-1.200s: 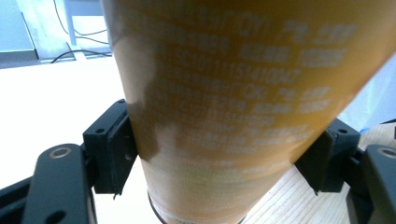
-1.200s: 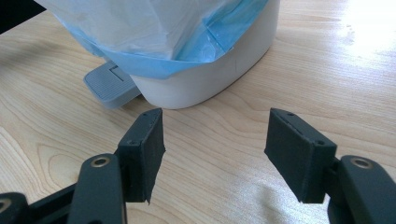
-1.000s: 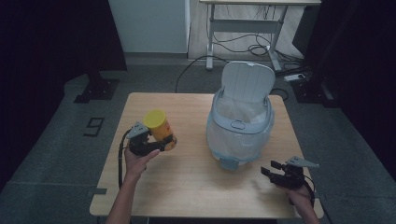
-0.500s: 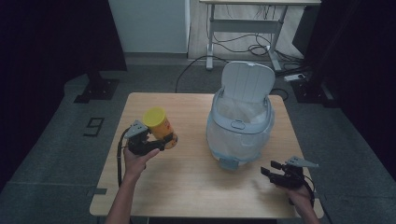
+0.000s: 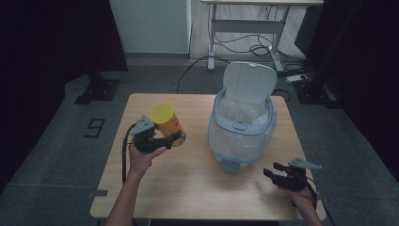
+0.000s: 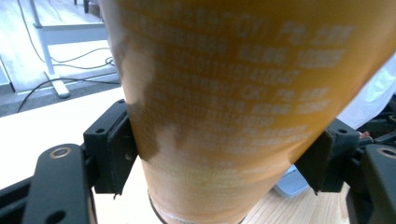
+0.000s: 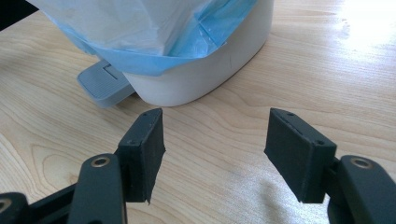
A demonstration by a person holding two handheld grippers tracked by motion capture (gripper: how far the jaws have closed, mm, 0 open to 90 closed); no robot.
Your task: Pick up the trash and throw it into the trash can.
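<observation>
Yellow can point(image 5: 168, 124) sits clamped in our left claw point(image 5: 165, 140); we carry it upright to the bin point(image 5: 242, 123), right claw point(image 5: 269, 172) wide at the bench's near right corner.

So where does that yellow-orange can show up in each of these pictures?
High view: the yellow-orange can sits left of centre, tilted, clamped in the left tongs above the table.
Left gripper view: its printed side looms close up between the two black jaws.
Right gripper view: the can is not in it; the right tongs stand open.
Shared landmark: the white pedal bin, also at and at the edge.
</observation>
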